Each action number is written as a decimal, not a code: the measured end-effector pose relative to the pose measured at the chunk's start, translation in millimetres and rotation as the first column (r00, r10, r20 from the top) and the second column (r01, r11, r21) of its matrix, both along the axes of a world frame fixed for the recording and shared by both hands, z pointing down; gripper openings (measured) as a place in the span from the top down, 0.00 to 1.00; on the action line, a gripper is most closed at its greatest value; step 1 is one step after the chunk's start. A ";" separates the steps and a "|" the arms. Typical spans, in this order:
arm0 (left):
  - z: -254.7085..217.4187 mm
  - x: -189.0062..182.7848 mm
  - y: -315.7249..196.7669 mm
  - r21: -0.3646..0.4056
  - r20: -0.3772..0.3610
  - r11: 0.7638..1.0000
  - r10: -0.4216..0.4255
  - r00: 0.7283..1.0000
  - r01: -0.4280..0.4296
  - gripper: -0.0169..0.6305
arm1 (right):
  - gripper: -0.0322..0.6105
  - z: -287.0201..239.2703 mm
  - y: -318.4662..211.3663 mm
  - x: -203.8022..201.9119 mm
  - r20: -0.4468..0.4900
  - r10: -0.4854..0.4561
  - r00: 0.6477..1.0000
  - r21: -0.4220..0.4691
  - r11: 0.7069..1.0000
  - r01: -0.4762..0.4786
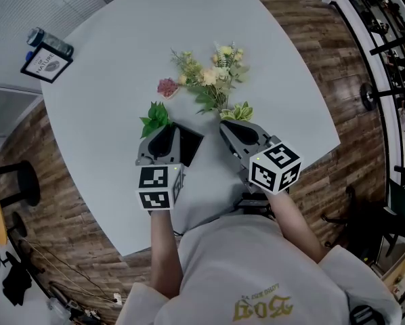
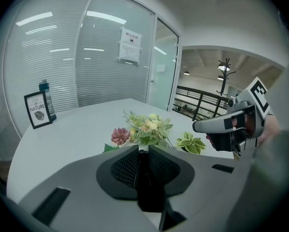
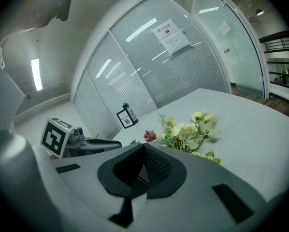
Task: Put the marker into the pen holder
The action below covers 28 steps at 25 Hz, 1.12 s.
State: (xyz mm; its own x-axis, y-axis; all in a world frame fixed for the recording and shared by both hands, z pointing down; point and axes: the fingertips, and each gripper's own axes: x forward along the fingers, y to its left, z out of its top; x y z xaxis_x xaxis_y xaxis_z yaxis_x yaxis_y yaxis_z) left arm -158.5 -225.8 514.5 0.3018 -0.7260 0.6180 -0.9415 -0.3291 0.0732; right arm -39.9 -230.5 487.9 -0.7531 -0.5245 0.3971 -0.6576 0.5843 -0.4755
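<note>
My left gripper (image 1: 163, 128) hovers over the near part of the round white table (image 1: 108, 114). In the left gripper view its jaws (image 2: 143, 153) are closed on a slim black thing that looks like the marker (image 2: 144, 178), standing upright between the pads. Just under and to the right of this gripper sits a black square pen holder (image 1: 191, 146), partly hidden by it. My right gripper (image 1: 228, 126) is held alongside, a little to the right, its jaws (image 3: 144, 148) shut with nothing between them.
A bunch of artificial flowers (image 1: 212, 76) lies on the table just beyond both grippers, with green leaves (image 1: 156, 117) close to the left jaws. A framed sign (image 1: 47, 63) and a bottle (image 1: 50, 40) stand at the far left edge. Glass walls lie beyond.
</note>
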 end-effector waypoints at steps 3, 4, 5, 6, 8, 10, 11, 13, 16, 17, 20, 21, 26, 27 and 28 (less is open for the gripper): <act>-3.5 0.1 -1.7 0.019 0.000 1.000 0.001 1.000 -0.001 0.87 | 0.93 -1.3 1.2 -0.7 0.002 -0.003 1.000 0.005 1.000 0.003; -4.8 0.0 -2.3 0.025 -0.001 1.000 -0.001 1.000 0.001 0.86 | 0.93 -2.2 1.5 -0.9 0.002 -0.004 1.000 0.007 1.000 0.004; -6.0 -0.3 -2.8 0.030 -0.002 1.000 -0.003 1.000 0.003 0.86 | 0.92 -3.2 1.9 -0.9 0.003 -0.005 1.000 0.009 1.000 0.005; -7.2 -0.7 -3.0 0.036 -0.003 0.999 -0.005 1.000 0.005 0.86 | 0.92 -4.4 2.3 -0.9 0.004 -0.005 1.000 0.012 1.000 0.005; -9.9 -2.2 -3.0 0.045 -0.008 0.999 -0.009 1.000 0.010 0.85 | 0.92 -7.6 3.0 -0.2 0.005 -0.005 1.000 0.019 1.000 0.005; -13.7 -3.8 -2.8 0.055 -0.016 0.998 -0.015 1.000 0.016 0.85 | 0.92 -10.8 3.4 1.7 0.006 -0.002 1.000 0.026 1.000 0.002; -15.7 -4.8 -2.4 0.061 -0.020 0.998 -0.019 1.000 0.021 0.84 | 0.92 -12.2 4.0 2.7 0.006 -0.001 1.000 0.030 1.000 0.000; -19.9 -7.2 -1.2 0.072 -0.025 0.997 -0.029 0.999 0.031 0.84 | 0.92 -15.4 5.9 4.0 0.006 0.001 1.000 0.037 0.999 -0.001; -27.2 -10.3 1.8 0.088 -0.036 0.995 -0.043 0.998 0.046 0.83 | 0.93 -22.5 9.3 5.6 0.008 0.003 1.000 0.053 0.999 -0.003; -29.9 -11.2 3.0 0.094 -0.039 0.994 -0.048 0.998 0.051 0.83 | 0.92 -25.2 10.3 6.3 0.009 0.004 1.000 0.060 0.998 -0.004; -38.1 -13.4 7.5 0.113 -0.046 0.991 -0.061 0.997 0.066 0.83 | 0.92 -33.6 13.1 10.9 0.008 0.010 1.000 0.081 0.997 -0.011; -41.3 -14.1 9.5 0.121 -0.050 0.990 -0.066 0.997 0.072 0.83 | 0.92 -36.8 14.2 12.8 0.008 0.013 1.000 0.089 0.996 -0.014; -62.4 -17.5 23.4 0.178 -0.069 0.979 -0.092 0.993 0.103 0.83 | 0.93 -56.0 23.3 18.9 0.010 0.022 1.000 0.134 0.991 -0.023; -66.5 -17.8 26.9 0.189 -0.073 0.976 -0.097 0.993 0.109 0.83 | 0.93 -59.9 25.7 19.1 0.011 0.022 1.000 0.144 0.989 -0.023; -70.3 -18.1 30.5 0.200 -0.079 0.973 -0.101 0.992 0.115 0.83 | 0.92 -63.5 28.0 19.0 0.012 0.022 1.000 0.153 0.988 -0.024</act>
State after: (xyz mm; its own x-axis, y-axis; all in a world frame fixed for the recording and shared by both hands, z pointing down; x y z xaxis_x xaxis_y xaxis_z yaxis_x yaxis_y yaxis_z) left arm -176.7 -195.3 444.2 0.2510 -0.8649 0.4347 -0.9673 -0.2406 0.0799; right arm -20.8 -202.5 424.4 -0.7441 -0.5956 0.3026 -0.6670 0.6359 -0.3883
